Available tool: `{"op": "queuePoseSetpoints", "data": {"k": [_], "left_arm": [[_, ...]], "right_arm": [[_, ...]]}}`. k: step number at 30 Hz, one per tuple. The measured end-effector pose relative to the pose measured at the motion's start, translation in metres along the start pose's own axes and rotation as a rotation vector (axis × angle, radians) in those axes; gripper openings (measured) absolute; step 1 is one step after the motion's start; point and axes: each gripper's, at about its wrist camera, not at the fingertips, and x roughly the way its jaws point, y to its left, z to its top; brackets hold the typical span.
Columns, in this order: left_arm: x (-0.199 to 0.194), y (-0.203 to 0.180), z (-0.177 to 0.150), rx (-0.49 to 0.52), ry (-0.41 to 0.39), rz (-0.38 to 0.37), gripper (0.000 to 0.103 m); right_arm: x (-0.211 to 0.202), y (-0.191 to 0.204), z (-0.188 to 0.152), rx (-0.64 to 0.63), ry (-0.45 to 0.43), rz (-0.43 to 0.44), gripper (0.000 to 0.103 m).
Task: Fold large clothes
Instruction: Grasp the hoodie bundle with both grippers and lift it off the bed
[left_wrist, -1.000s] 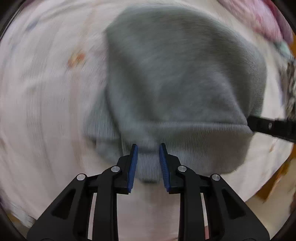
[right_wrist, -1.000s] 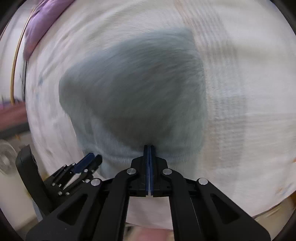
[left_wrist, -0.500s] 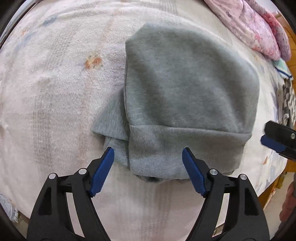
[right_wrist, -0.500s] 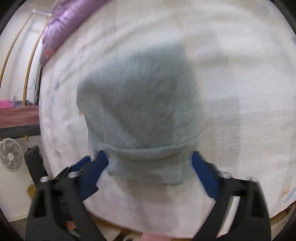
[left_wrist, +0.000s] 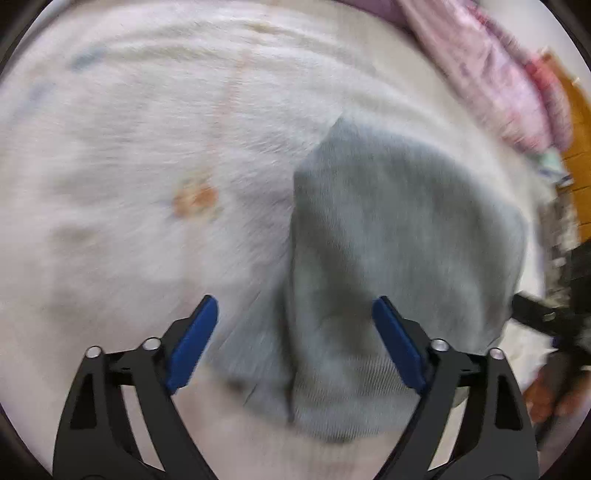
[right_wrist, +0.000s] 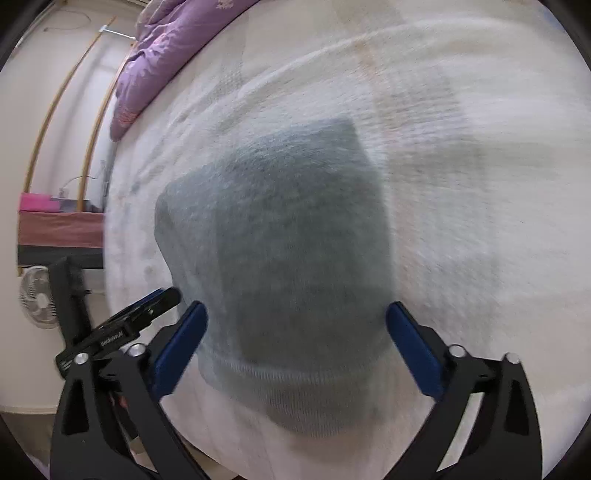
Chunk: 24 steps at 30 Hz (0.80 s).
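A folded grey sweater (left_wrist: 406, 240) lies flat on the pale blanket (left_wrist: 147, 147) of a bed, its ribbed hem (right_wrist: 295, 387) toward me. My left gripper (left_wrist: 295, 306) hovers over the sweater's left edge, jaws opening wide, and its pads (left_wrist: 195, 332) press on nothing. My right gripper (right_wrist: 295, 310) straddles the hem end of the sweater (right_wrist: 288, 229), jaws also opening, with the cloth below them and not pinched. The left gripper (right_wrist: 140, 314) shows at the left of the right wrist view. The right gripper (left_wrist: 539, 314) shows at the right edge of the left wrist view.
A purple quilt (right_wrist: 162, 48) lies at the far end of the bed. Pink bedding (left_wrist: 498, 81) is heaped at the upper right. A fan (right_wrist: 37, 299) and a low shelf (right_wrist: 59, 229) stand beyond the bed's left edge. A hand (left_wrist: 546, 391) holds the right gripper.
Both grippers went from shut on the sweater's ribbed hem to wide open and let it drop flat. The left gripper swung leftward, so the sweater now sits right of centre.
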Motion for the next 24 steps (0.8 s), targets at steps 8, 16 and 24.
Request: {"op": "queuePoseSetpoints", "data": {"k": [8,16,24], "left_arm": [[0.045,0.040,-0.009,-0.199,0.173,-0.600,0.098],[0.037,0.018,-0.013,-0.180,0.176,-0.527,0.036],[-0.068,-0.059,-0.008,-0.020,0.133,-0.455,0.033]], "right_arm": [[0.037,-0.022,-0.019,0.041,-0.023,0.163,0.097],[0.015,0.003,-0.028,0.059,0.025,0.063,0.056],[-0.090,0.053,-0.053,0.045,-0.085,0.068,0.054]]}}
